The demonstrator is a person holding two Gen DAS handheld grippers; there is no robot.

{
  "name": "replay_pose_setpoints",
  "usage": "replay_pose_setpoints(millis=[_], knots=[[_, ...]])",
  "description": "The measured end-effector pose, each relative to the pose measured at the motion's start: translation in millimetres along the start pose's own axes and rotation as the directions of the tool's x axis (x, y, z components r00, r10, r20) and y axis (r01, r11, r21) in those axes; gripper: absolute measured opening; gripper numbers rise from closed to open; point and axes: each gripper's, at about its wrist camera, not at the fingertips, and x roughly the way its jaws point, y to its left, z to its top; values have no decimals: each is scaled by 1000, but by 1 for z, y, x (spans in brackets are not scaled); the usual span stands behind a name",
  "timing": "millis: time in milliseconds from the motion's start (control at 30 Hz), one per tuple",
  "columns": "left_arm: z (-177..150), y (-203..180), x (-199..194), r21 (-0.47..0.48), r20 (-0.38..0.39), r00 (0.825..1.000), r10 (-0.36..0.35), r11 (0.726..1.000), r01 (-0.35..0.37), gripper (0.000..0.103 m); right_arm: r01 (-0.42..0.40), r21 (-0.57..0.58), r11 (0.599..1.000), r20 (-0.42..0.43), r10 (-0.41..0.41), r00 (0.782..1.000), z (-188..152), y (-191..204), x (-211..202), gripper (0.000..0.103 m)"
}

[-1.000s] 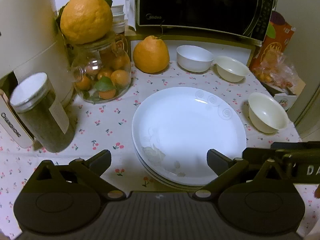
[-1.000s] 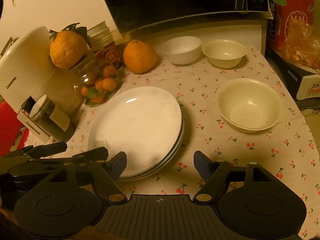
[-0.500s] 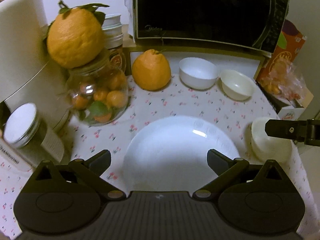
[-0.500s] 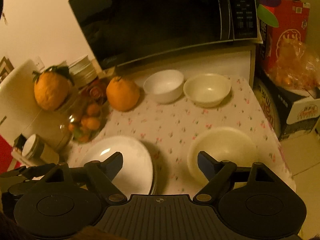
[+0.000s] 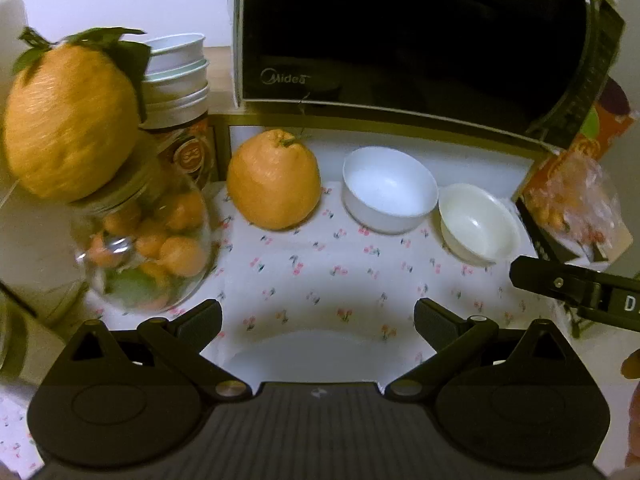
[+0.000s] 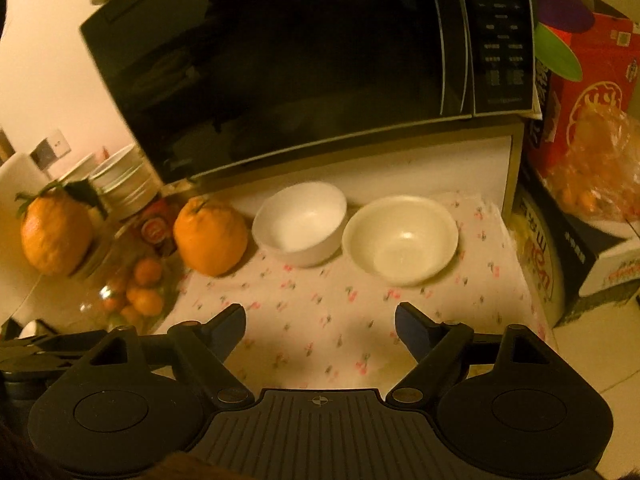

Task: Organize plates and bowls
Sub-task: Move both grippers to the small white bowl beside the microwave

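Observation:
My left gripper (image 5: 318, 312) is open with nothing between its jaws; the far rim of the white plate stack (image 5: 304, 350) shows just below and between them. Farther back, under the microwave shelf, a white bowl (image 5: 390, 190) and a cream bowl (image 5: 478, 222) sit side by side. My right gripper (image 6: 320, 312) is open and empty over bare cloth, short of the same white bowl (image 6: 300, 224) and cream bowl (image 6: 400, 240). One finger of the right gripper (image 5: 560, 284) reaches into the left wrist view from the right. No third bowl is in view.
A black microwave (image 5: 400, 40) sits on a shelf over the bowls. A big orange (image 5: 274, 180) stands left of the white bowl. A glass jar (image 5: 148, 248) of small oranges carries another orange (image 5: 68, 128). A red box (image 6: 592, 92) and a bag of fruit (image 6: 600, 160) stand at the right table edge.
Both grippers have moved forward towards the back of the table. The plate stack has slid to the bottom of the left view, and the near cream bowl has left both views.

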Motion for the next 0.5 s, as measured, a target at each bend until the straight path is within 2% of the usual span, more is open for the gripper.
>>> replay_pose_setpoints(millis=[167,300,400,500], knots=[[19,-1,23,-80,-4,999,-34,996,33,102,-16,17,1000,8,16,1000,26,-8,25,84],[31,-4,41,-108,11,999,-41,993,42,102,-27,27,999,16,27,1000,42,-14,49,84],[36,-5,54,-139,15,999,-49,989,50,97,-44,24,999,11,44,999,51,-16,68,84],[40,-2,66,-191,18,995,-98,976,100,89,-68,0,998,7,68,998,58,-16,83,83]])
